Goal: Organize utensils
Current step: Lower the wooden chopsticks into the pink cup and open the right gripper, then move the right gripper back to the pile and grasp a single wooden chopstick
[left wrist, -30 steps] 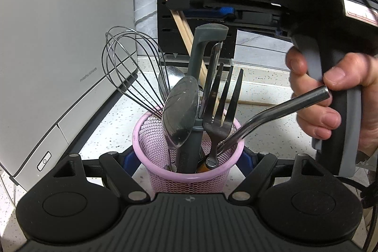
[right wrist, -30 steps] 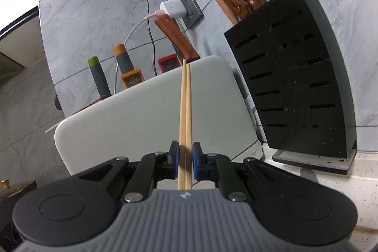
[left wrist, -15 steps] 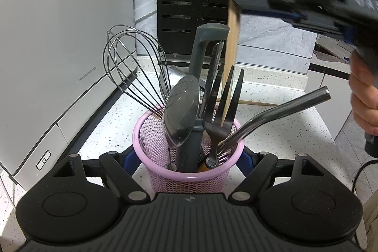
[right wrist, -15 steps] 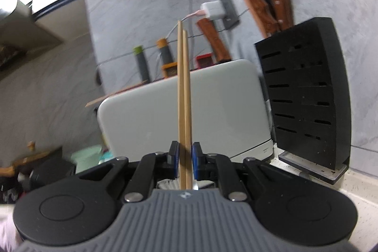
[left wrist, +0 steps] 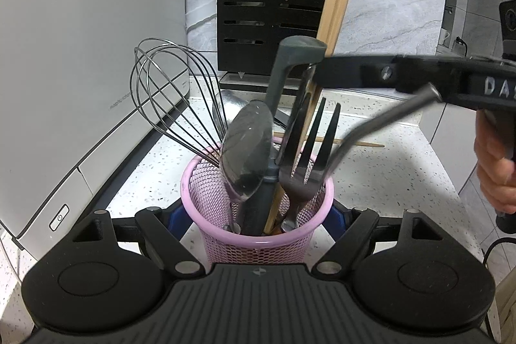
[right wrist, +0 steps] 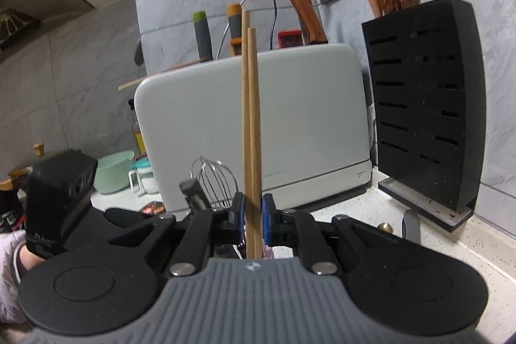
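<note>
Chopsticks point(right wrist: 250, 124) stand upright at frame centre, clamped in the right gripper point(right wrist: 251, 216), their tips down inside the pink mesh cup point(left wrist: 258, 242), bottom centre, which the left gripper point(left wrist: 254, 220) holds on the table point(left wrist: 380, 170).

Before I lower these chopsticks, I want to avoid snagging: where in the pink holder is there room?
The pink mesh holder has a bare pocket at its left side, bordered by the whisk wires and the spoon. The middle and right are crowded: grey handle, forks, bent metal straw. The chopsticks already reach in between them.
</note>
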`<state>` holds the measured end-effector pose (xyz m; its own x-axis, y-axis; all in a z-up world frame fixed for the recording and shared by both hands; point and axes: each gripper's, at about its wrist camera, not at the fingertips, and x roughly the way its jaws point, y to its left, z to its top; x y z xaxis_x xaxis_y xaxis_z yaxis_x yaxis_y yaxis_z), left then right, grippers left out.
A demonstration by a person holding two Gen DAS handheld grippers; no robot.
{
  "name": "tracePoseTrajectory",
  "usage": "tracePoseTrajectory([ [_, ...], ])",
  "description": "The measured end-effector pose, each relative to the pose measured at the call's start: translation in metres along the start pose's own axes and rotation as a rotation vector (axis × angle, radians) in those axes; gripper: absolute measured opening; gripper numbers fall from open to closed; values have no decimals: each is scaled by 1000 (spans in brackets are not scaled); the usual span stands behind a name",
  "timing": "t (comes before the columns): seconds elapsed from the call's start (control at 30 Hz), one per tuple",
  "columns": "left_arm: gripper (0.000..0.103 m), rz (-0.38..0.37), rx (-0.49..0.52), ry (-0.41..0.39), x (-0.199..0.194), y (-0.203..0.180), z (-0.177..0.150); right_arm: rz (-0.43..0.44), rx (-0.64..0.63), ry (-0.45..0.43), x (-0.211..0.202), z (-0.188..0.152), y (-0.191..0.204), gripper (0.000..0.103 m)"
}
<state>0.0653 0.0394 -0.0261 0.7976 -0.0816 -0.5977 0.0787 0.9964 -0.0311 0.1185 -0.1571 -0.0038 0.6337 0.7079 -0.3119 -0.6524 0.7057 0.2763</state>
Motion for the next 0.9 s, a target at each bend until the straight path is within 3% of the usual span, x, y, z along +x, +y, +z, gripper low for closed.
tracePoseTrajectory([
  [0.1,93,0,0,0,0,0,0,-12,-14,21,5,-4,0,3],
  [0.4,93,1,-3,0,1,1,0,-62,14,47,14,-4,-5,2],
  [0.6,93,-2,-2,-1,0,1,0,-48,22,77,14,-4,-5,9],
  [0.7,93,-2,-5,-2,0,2,0,-39,27,67,10,-3,-6,20],
  [0.9,93,12,-37,-6,-1,8,0,-50,14,65,3,0,-6,21],
])
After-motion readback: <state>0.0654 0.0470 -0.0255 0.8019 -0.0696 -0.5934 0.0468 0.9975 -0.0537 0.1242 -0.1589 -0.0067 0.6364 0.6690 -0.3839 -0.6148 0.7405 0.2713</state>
